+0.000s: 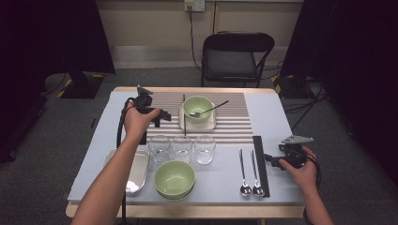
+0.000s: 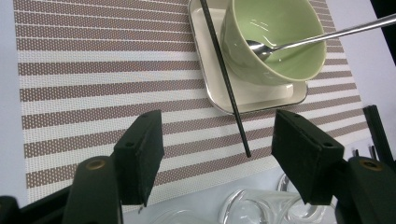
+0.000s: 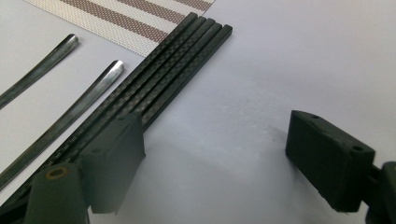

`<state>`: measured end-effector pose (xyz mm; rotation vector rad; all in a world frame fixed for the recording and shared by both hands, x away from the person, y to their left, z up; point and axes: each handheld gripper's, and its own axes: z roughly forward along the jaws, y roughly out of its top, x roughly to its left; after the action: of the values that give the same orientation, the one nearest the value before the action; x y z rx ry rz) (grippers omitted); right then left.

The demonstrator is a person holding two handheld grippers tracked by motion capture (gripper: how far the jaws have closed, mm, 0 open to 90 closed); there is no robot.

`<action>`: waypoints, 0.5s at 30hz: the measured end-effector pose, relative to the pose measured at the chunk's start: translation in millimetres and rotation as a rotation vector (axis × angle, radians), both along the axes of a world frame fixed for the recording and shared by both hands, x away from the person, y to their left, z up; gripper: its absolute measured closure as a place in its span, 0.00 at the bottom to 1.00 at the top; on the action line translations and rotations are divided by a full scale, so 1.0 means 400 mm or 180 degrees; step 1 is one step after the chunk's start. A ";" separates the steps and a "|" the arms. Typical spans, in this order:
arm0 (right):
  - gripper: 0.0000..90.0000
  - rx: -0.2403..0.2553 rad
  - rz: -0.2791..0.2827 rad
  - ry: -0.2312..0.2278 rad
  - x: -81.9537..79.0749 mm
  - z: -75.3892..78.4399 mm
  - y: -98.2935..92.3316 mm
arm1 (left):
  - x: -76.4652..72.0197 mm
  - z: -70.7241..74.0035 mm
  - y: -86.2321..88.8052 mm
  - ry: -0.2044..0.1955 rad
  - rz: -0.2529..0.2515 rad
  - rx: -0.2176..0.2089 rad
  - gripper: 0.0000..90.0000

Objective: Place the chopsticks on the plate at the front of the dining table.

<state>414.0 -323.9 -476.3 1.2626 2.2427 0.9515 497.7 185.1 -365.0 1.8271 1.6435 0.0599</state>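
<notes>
1. While the left gripper (image 1: pixel 162 116) hovers over the striped placemat (image 1: pixel 234 123), its jaws stand wide apart with nothing between them; in the left gripper view the near tip of the single black chopstick (image 2: pixel 227 77) lies in the gap, on the mat below, untouched.
2. That chopstick runs from 12 o'clock toward 6 o'clock along the left rim of the white square plate (image 1: pixel 210 123), its far part resting on the plate, its near end on the mat. The green bowl (image 1: pixel 197 108) sits on the plate with a spoon (image 1: pixel 210 110) leaning out toward 2 o'clock.
3. Three glasses (image 1: pixel 181 148) stand in a row at 6 o'clock of the mat; a metal tray (image 1: pixel 137 171) and a second green bowl (image 1: pixel 174 179) lie nearer the table edge.
4. Judgement: step in hand looks like setting or squaring this chopstick. To do it well, descend straight over the near end, jaws across the stick, clear of the plate rim and glasses; close gently so it does not roll.
5. Two spoons (image 1: pixel 248 171) lie at 3 o'clock of the glasses, with the chopstick bundle (image 1: pixel 261 164) just beside them.
6. Right gripper (image 1: pixel 271 159): jaws spread, holding nothing, one jaw at the bundle's edge; contact uncertain.
</notes>
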 end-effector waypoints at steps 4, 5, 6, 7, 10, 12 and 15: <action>0.21 0.0008 -0.0017 0.0007 0.000 0.000 0.001 | -0.005 -0.004 0.001 -0.0003 -0.0029 0.0012 0.38; 0.21 0.0006 -0.0016 0.0010 0.000 0.001 0.001 | -0.007 -0.005 -0.001 -0.0009 -0.0016 0.0006 0.38; 0.21 0.0010 -0.0022 0.0012 0.000 0.001 0.001 | -0.008 -0.005 -0.001 -0.0013 -0.0032 0.0003 0.38; 0.21 0.0010 -0.0027 0.0015 0.000 0.001 0.001 | -0.009 -0.005 -0.001 -0.0015 -0.0039 0.0004 0.38; 0.21 0.0017 -0.0042 0.0037 0.001 0.002 0.003 | -0.012 -0.003 -0.001 -0.0019 -0.0053 0.0004 0.38; 0.21 0.0024 -0.0071 0.0058 0.001 0.003 0.004 | -0.013 -0.003 -0.001 -0.0031 -0.0048 -0.0002 0.38; 0.21 0.0013 -0.0082 0.0058 0.002 0.004 0.006 | -0.017 -0.002 0.000 -0.0035 -0.0065 -0.0001 0.38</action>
<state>414.8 -321.6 -474.7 1.3039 2.2340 0.9394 490.7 184.9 -366.0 1.8400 1.6169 0.0606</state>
